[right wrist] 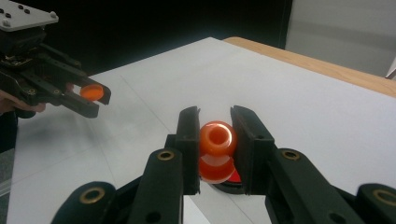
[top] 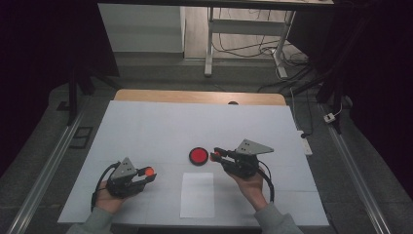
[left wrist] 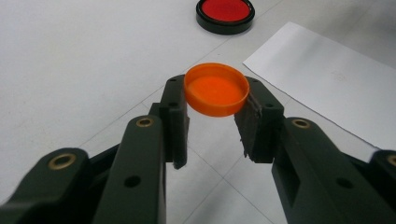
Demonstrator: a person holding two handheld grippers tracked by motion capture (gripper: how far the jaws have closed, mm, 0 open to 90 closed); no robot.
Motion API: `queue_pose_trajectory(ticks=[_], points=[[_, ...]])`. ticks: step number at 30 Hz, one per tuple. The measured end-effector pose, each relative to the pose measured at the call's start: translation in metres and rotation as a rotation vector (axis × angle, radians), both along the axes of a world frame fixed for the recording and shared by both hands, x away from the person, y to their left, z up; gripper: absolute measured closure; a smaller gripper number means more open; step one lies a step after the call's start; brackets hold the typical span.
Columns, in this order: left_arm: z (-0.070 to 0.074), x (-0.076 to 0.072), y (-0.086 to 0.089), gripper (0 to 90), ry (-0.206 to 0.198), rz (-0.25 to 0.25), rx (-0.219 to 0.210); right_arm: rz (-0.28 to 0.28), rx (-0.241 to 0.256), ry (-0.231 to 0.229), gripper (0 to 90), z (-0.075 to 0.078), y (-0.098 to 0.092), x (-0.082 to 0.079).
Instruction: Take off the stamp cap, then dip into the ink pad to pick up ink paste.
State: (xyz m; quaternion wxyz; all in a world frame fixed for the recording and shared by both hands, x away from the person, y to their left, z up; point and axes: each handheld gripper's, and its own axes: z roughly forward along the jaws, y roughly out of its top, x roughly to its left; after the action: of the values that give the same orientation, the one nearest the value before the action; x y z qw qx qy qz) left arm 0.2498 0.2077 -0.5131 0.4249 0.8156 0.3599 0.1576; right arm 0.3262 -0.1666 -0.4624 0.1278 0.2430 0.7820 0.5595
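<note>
My left gripper (left wrist: pixel 215 95) is shut on a shallow orange cap (left wrist: pixel 216 88), held by its rim with the hollow side up, above the white table cover. It sits at the lower left of the high view (top: pixel 148 173). My right gripper (right wrist: pixel 215 119) is shut on a glossy orange rounded piece (right wrist: pixel 216 147) with a round opening that faces the camera. In the high view this gripper (top: pixel 214 155) hangs right beside a red disc in a black rim (top: pixel 198 156). That disc (right wrist: pixel 232 179) lies just under the jaws.
A white paper sheet (top: pixel 197 194) lies flat between the two hands near the front edge. The white cover (top: pixel 160 126) spreads over a wooden table (top: pixel 195 96). Desk legs and cables (top: pixel 243 46) stand on the floor beyond it.
</note>
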Motion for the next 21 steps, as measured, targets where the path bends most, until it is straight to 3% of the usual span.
queue_pose_trajectory(ticks=[4,13,21], points=[[0.001,0.000,0.000,64.8,-0.001,-0.001,-0.007,-0.006,-0.004,-0.007,72.0,0.002,0.003,0.007],[0.000,0.001,0.000,64.8,0.001,-0.006,-0.010,-0.009,-0.006,0.024,72.0,0.003,0.015,0.025],[0.000,0.001,-0.001,64.7,0.002,-0.008,-0.004,-0.014,-0.042,0.046,72.0,-0.002,0.027,0.040]])
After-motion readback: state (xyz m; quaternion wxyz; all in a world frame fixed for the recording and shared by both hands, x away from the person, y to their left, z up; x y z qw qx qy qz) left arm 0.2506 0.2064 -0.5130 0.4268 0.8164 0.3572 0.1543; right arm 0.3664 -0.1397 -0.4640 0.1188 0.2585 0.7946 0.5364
